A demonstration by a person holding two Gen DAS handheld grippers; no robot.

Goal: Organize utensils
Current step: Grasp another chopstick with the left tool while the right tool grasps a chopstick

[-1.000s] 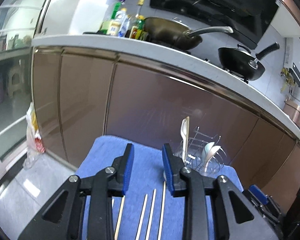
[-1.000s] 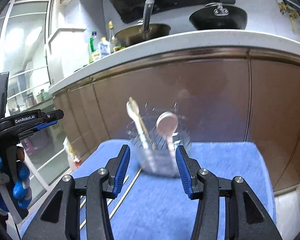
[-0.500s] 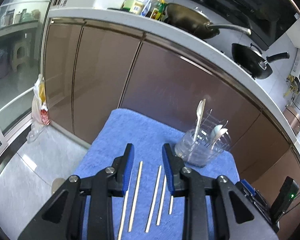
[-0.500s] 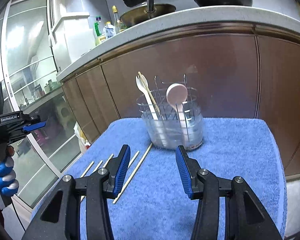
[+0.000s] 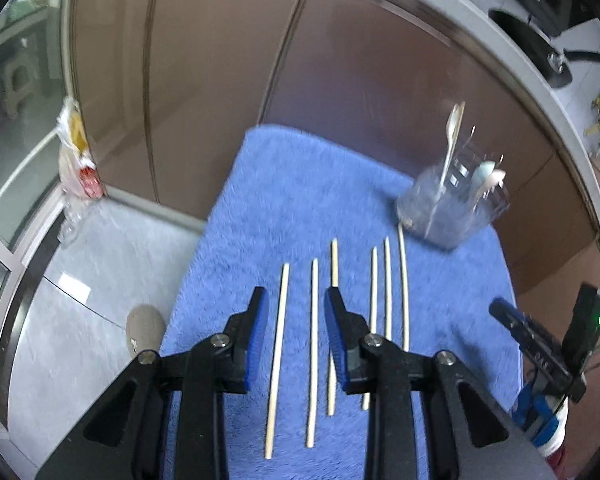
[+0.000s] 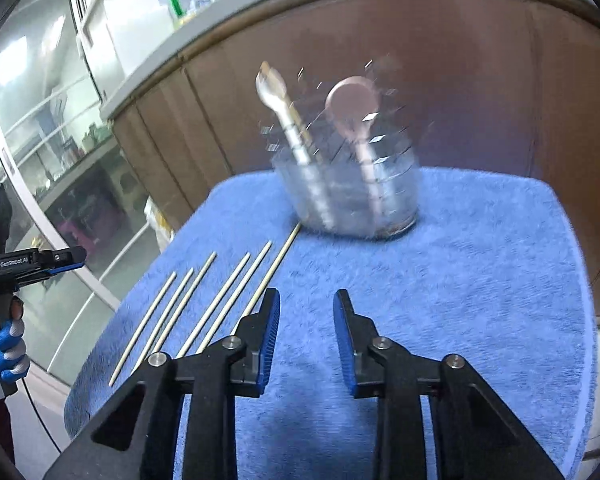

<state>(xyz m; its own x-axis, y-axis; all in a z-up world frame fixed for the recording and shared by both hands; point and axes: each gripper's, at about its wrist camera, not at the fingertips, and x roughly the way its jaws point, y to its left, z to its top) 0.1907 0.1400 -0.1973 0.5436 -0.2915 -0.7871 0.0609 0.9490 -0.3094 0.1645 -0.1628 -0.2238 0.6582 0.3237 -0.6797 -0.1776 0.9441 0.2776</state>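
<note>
Both claws poised above loose chopsticks, with sorting only partly done.

The left claw point(image 5: 296, 312) hangs with jaws apart and empty over six thin pale wooden chopsticks point(image 5: 314, 344) lying side by side on the blue terry towel point(image 5: 300, 184); two run between its jaws. Ahead and to its right stands the clear plastic utensil holder point(image 5: 448, 216), already holding spoons. The right claw point(image 6: 306, 320), also apart and empty, has the chopsticks to its left. All six chopsticks appear left to sort.
</note>
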